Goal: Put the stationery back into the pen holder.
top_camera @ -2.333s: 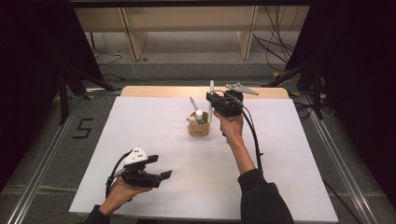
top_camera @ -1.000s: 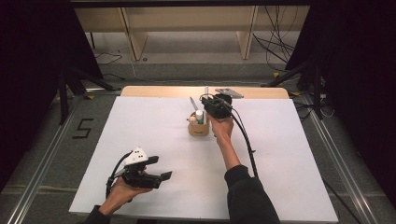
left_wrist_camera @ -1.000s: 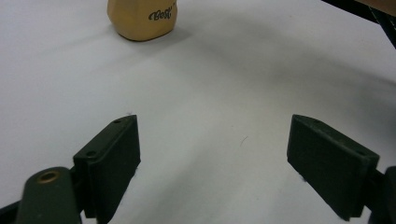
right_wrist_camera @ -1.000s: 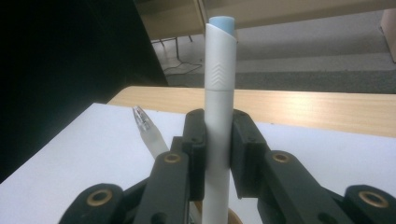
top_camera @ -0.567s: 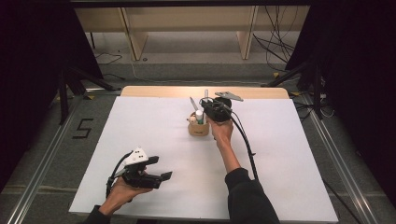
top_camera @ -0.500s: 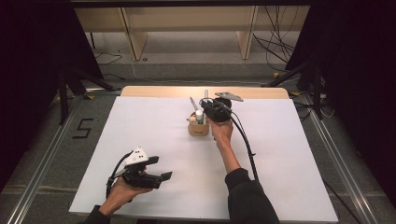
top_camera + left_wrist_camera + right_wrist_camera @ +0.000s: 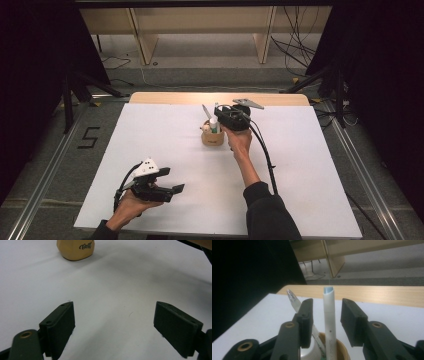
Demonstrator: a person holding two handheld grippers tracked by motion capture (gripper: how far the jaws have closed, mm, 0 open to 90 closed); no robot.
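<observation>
Pen [image 7: 329, 315]: white, stands nearly upright in the cup [image 7: 212, 137], which sits on the table [image 7: 310, 165] toward its far edge, about mid-width.
Pen axis: vertical, tip end up, barrel running down into the cup between the right jaws.
Right gripper [image 7: 325, 315]: jaws have just been opening; they now stand apart on either side of the pen, a gap showing on both sides, pads not pressing it.
Other contents: a clear-tipped second pen [image 7: 293, 298] leans left behind the left jaw; something white and round sits low in the cup.
Right hand [image 7: 239, 142]: arm stretched forward, gripper over the cup's right rim, pointing away from the person.
Left gripper [image 7: 115, 327]: jaws wide apart, nothing between them, low over the near-left table, well apart from the cup.
Nearer hand: the right, clearly.
Next move, I'd guess: lift straight back without knocking the pen.
</observation>
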